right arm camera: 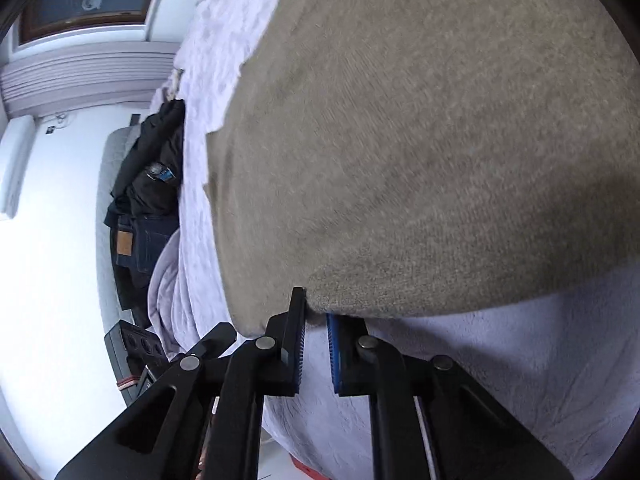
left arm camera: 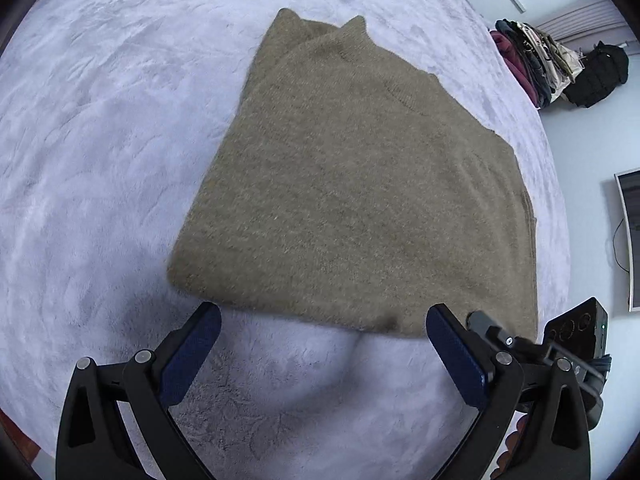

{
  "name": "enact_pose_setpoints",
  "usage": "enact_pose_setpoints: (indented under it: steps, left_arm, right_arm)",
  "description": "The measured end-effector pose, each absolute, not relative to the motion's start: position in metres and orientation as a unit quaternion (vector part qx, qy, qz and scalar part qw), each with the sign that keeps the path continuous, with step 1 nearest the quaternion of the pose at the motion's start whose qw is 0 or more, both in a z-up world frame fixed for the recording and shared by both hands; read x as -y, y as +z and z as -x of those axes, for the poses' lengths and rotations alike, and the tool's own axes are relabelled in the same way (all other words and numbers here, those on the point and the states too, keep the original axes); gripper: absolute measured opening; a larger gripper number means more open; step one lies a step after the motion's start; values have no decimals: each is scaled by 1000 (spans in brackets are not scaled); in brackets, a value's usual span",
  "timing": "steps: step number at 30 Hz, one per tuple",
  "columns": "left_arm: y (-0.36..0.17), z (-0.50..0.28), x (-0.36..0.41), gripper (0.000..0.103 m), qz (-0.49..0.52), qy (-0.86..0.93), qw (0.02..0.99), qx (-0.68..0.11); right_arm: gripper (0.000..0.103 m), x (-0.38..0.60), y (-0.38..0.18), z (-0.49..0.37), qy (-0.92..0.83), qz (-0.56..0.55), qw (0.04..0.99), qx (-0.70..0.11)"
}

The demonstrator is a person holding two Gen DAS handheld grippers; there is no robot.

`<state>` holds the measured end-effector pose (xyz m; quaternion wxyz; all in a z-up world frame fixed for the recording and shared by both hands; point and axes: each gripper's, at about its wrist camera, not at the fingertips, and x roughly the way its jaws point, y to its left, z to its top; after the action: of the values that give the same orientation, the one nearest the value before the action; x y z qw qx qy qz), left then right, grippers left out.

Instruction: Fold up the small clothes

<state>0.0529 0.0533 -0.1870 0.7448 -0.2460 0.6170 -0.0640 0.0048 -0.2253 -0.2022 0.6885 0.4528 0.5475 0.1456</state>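
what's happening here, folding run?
Yes. A person with two handheld grippers is folding a fuzzy olive-brown knit sweater that lies folded on a pale lilac plush blanket. The right gripper is shut on the sweater's near edge at one corner. The left gripper is open just short of that edge, holding nothing. A pile of other clothes sits at the far edge.

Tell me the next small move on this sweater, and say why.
Probably close the left gripper on the near edge of the sweater. Its jaws stand open just short of that edge, while the right gripper already pinches the near corner, so both could then lift together.
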Motion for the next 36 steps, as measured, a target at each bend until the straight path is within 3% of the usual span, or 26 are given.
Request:
enact_pose_setpoints:
  steps: [7, 22, 28, 31, 33, 36]
  left_arm:
    - [-215, -57, -40, 103, 258, -50, 734, -626]
    - [-226, -67, -22, 103, 170, -54, 721, -669]
    - [-217, -63, -27, 103, 192, -55, 725, -659]
    - [-206, -57, -44, 103, 225, -63, 732, -640]
    - [-200, -53, -57, 103, 250, -66, 735, -627]
    - [-201, -46, -77, 103, 289, -70, 722, -625]
  right_arm:
    - [10, 227, -232, 12, 130, -473, 656, -573]
    - [11, 212, -220, -2, 147, -392, 684, -598]
    - [11, 203, -215, -10, 150, -384, 682, -604]
    - [24, 193, -210, -15, 158, -378, 680, -608]
    - [39, 187, -206, -17, 170, -381, 679, -604]
    - [39, 170, -205, -22, 196, -385, 673, -600]
